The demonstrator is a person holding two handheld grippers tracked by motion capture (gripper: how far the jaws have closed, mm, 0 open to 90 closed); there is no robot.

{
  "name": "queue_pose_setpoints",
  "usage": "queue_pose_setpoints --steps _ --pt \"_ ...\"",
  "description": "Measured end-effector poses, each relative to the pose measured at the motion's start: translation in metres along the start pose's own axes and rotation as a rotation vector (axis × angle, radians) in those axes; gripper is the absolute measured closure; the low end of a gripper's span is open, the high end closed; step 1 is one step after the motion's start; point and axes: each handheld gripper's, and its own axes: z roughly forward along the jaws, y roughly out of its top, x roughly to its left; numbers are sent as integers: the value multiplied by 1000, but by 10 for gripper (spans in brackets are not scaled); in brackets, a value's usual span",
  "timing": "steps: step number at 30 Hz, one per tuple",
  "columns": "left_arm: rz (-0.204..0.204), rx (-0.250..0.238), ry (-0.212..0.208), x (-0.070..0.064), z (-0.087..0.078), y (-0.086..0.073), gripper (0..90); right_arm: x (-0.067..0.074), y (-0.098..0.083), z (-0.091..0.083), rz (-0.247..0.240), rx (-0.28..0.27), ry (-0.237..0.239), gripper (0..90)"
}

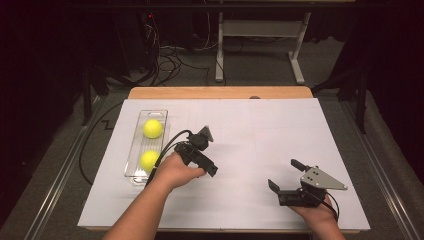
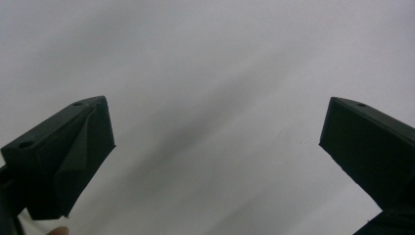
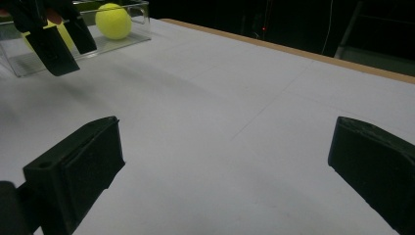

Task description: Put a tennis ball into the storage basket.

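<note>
Two yellow balls lie in a clear tray (image 1: 131,155) at the table's left: one at the far end (image 1: 153,128), one at the near end (image 1: 149,160). Just right of the tray, my left gripper (image 1: 205,157) tips down toward the white sheet, open and holding nothing (image 2: 219,105). At the near right, my right gripper (image 1: 284,173) is open and empty (image 3: 227,122), pointing left toward the tray. Its view takes in the far ball (image 3: 113,20), the tray (image 3: 29,61) and the left gripper's jaws (image 3: 76,59), which partly cover the near ball (image 3: 63,34).
A white sheet (image 1: 250,145) covers the wooden table (image 1: 220,92). Behind the table are a white desk frame (image 1: 220,45) and cables (image 1: 170,60) on the floor. A black cable (image 1: 167,147) trails from the left gripper across the tray's near end.
</note>
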Motion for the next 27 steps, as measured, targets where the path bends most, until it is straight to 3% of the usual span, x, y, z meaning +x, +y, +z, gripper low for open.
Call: queue_pose_setpoints --steps 3,12,20,27 --pt "14 -9 -8 -8 9 2 6 0 0 1 0 2 0 2" --pt "49 -144 -30 -24 40 -11 6 0 0 0 -1 -3 1 3" --pt "100 -350 -83 -26 34 -30 3 0 0 0 0 -4 2 3" --pt "127 -472 -113 -15 32 -59 3 0 0 -1 7 -8 -3 3"
